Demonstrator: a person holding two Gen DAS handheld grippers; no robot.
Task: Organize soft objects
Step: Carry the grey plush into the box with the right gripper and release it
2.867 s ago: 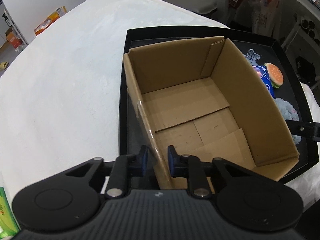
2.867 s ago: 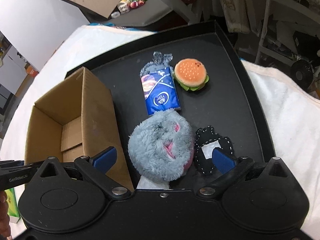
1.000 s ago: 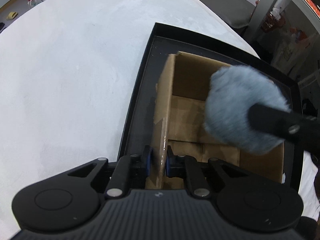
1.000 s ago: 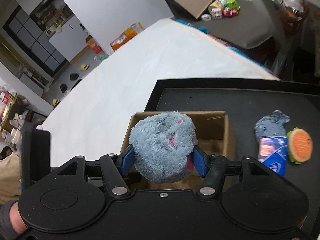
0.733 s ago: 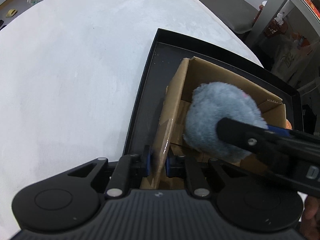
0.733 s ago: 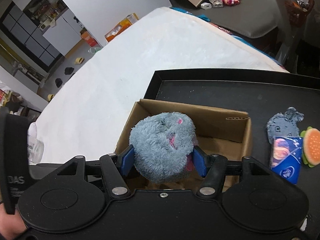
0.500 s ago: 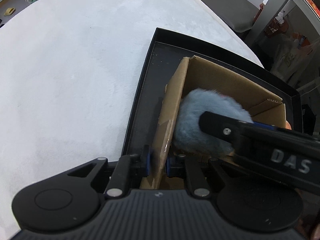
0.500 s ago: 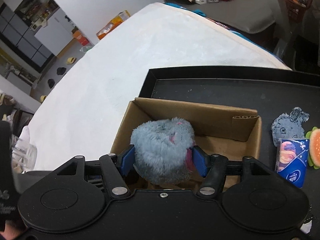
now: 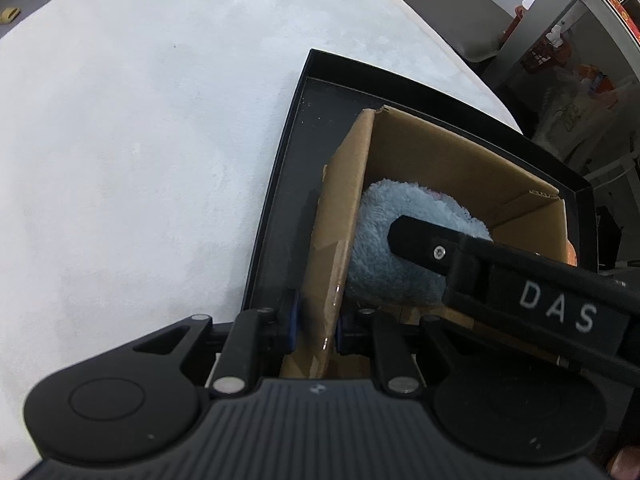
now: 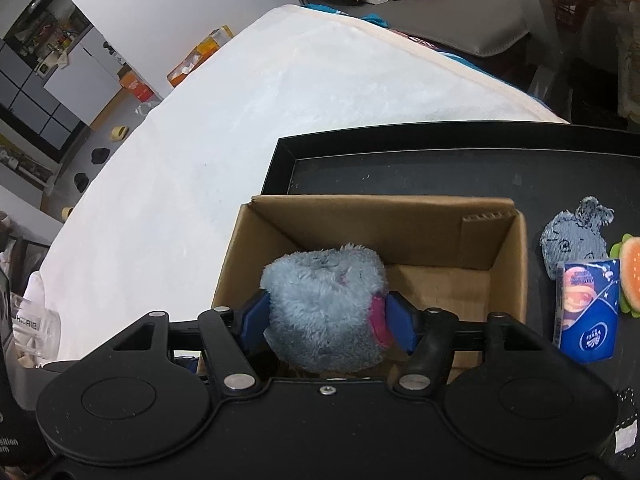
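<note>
Inside the brown cardboard box (image 10: 436, 240), the right gripper (image 10: 326, 320) pinches a fluffy grey-blue plush toy (image 10: 324, 304); the left gripper (image 9: 316, 320) clamps the box's near wall.

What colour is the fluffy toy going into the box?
The fluffy toy is light blue-grey with a bit of pink, seen best in the right wrist view.
</note>
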